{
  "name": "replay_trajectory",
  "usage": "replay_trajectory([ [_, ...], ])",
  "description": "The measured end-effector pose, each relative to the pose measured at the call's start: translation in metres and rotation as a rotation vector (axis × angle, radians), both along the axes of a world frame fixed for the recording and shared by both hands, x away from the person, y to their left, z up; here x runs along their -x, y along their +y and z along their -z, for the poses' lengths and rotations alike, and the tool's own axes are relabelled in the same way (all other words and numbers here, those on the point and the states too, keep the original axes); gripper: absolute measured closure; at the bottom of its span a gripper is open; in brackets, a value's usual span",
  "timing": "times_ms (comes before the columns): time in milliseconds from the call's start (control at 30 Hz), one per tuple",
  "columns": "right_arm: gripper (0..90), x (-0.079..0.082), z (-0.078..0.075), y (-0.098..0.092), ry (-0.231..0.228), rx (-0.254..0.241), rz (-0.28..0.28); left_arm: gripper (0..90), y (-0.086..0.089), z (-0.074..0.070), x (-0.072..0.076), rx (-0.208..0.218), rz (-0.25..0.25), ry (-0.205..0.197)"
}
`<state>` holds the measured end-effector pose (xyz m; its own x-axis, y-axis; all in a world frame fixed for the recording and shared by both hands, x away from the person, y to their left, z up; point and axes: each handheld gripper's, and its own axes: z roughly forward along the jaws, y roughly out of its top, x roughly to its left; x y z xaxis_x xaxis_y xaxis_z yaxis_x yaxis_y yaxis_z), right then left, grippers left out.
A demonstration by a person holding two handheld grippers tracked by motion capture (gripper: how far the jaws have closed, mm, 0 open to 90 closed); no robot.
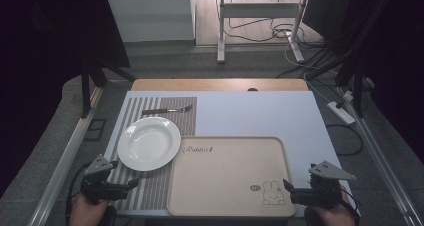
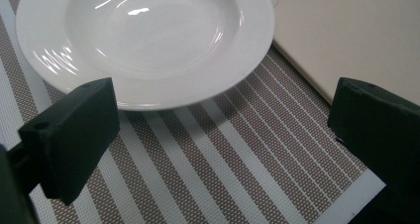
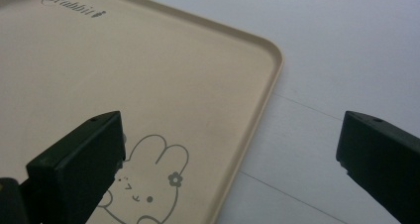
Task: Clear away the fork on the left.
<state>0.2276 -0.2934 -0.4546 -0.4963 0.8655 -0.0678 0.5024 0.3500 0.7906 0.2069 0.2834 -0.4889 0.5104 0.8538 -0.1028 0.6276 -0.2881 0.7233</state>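
We see a table [image 1: 260, 113] with a pale blue-white top, and on it a striped placemat [image 1: 150, 186] at the left and a beige tray [image 1: 225, 176] beside it toward the right. The tray's left edge lies over the placemat's right side. A white deep plate [image 1: 149, 143] sits on the placemat, its right rim just touching or slightly overlapping the tray's near-left corner; we cannot tell which. Beyond the plate, at the far end of the placemat, a fork [image 1: 166, 110] with a dark wooden handle lies crosswise, tines pointing right.

The tray is bare except for printed script near its far-left corner and a small rabbit drawing [image 1: 272, 193] near its front-right corner.

Our left claw [image 1: 122, 186] is held low at the front-left of the table, over the near end of the placemat, just in front of the plate. Its jaws stand wide apart with nothing between them; in the left gripper view the plate's rim [image 2: 148, 92] lies just past the left jaw.

Our right claw [image 1: 290, 188] is at the front-right, by the tray's right edge, close to the rabbit. Its jaws are also spread wide and hold nothing; in the right gripper view they straddle the tray's rim [image 3: 257, 110], one jaw over the tray and the other over the bare table [image 3: 346, 50].
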Motion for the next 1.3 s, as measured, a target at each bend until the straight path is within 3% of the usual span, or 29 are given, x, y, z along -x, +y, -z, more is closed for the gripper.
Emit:
replay_trajectory([
  [333, 0.0, 0.0006, 0.0000, 0.0000, -0.003, -0.002, -0.011, 2.4, -0.0006, 0.0007, -0.0026, -0.003, 0.027, 0.028],
  [933, 0.0, 0.0000, 0.0006, 0.0016, 0.006, 0.007, -0.036, 0.0, -0.0004, 0.0002, -0.0032, 0.007, 0.040, 0.031],
  [1100, 0.0, -0.0001, 0.0005, 0.0008, 0.005, 0.002, -0.025, 0.0, -0.0026, -0.0006, -0.0050, 0.004, 0.059, 0.038],
  [1300, 0.0, 0.0009, 0.0003, 0.0013, -0.004, 0.005, -0.027, 0.0, -0.0077, -0.0035, -0.0085, 0.014, 0.088, 0.020],
])
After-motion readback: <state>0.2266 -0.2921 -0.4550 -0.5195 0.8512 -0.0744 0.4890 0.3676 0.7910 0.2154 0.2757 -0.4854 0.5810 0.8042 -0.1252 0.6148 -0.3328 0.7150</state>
